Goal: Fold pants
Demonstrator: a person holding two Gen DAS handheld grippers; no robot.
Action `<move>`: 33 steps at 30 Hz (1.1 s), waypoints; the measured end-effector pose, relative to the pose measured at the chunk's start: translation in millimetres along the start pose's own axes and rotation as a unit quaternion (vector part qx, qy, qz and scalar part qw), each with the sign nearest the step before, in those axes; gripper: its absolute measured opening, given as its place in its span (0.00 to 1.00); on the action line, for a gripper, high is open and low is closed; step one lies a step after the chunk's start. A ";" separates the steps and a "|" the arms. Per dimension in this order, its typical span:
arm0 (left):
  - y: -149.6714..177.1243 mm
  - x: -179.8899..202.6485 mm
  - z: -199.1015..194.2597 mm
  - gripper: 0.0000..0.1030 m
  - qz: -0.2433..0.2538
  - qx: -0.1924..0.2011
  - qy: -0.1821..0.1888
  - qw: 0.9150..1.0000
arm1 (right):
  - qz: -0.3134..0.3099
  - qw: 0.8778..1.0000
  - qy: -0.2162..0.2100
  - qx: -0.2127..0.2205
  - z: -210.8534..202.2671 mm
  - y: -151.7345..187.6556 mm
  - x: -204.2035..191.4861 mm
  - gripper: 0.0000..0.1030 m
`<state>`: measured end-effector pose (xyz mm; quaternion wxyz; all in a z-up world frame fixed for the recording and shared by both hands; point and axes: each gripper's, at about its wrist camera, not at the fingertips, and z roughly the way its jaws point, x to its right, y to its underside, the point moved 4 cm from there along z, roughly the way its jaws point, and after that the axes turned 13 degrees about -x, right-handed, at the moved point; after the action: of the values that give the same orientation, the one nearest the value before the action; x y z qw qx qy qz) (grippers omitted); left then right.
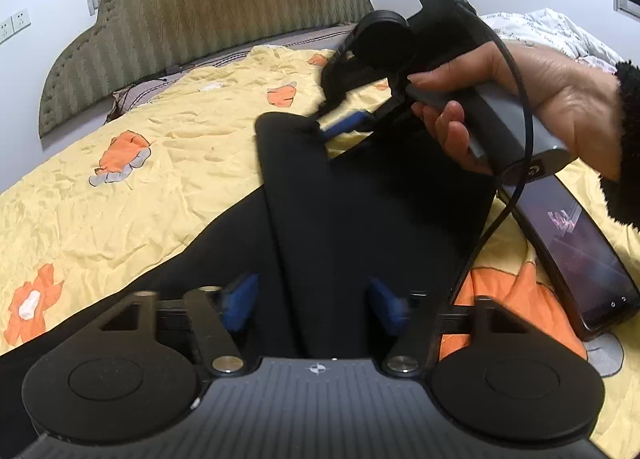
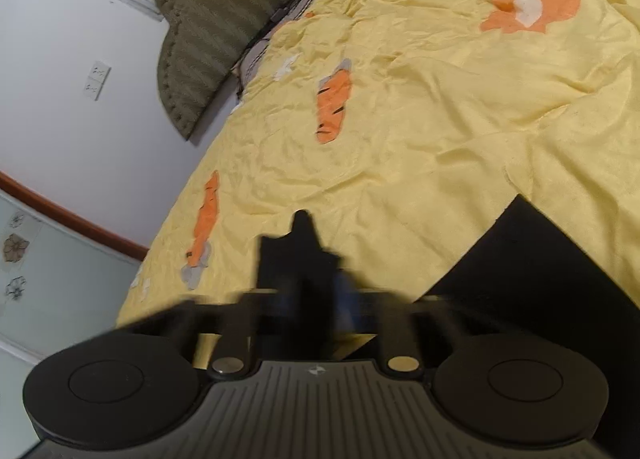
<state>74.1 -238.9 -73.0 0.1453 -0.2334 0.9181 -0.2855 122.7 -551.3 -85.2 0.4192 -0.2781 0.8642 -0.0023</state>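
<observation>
Black pants (image 1: 360,211) lie on a yellow flowered bedspread (image 1: 140,163), partly folded into a long panel. My left gripper (image 1: 314,301) is open, its blue fingers (image 1: 240,299) apart just above the near part of the pants. My right gripper (image 1: 340,123), held by a hand, is shut on the far corner of the pants and lifts it. In the right wrist view the right gripper (image 2: 316,299) pinches a tuft of black cloth (image 2: 296,251), and more of the pants (image 2: 540,279) lies at the right.
A phone (image 1: 576,251) with a lit screen lies on the bedspread right of the pants. A black cable (image 1: 516,139) hangs from the right gripper's handle. A padded green headboard (image 1: 208,7) stands at the back. A white quilt (image 1: 548,31) sits far right.
</observation>
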 end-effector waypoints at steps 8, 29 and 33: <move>-3.9 -11.4 -5.9 0.08 -0.041 0.009 0.041 0.998 | -0.010 0.998 -0.023 0.061 -44.0 10.5 -2.7 0.07; -3.0 23.3 -10.6 0.09 0.010 -0.004 0.096 0.995 | 0.007 0.987 0.118 0.106 -134.8 83.7 66.2 0.07; -1.5 24.6 -4.2 0.09 0.009 -0.011 0.099 0.995 | -0.006 0.985 0.130 0.110 -140.5 92.0 60.6 0.07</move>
<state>52.1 -250.7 -72.1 0.0532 -0.1975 0.9329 -0.2963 -53.3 -535.0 -59.8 0.3309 -0.2327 0.9043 -0.1361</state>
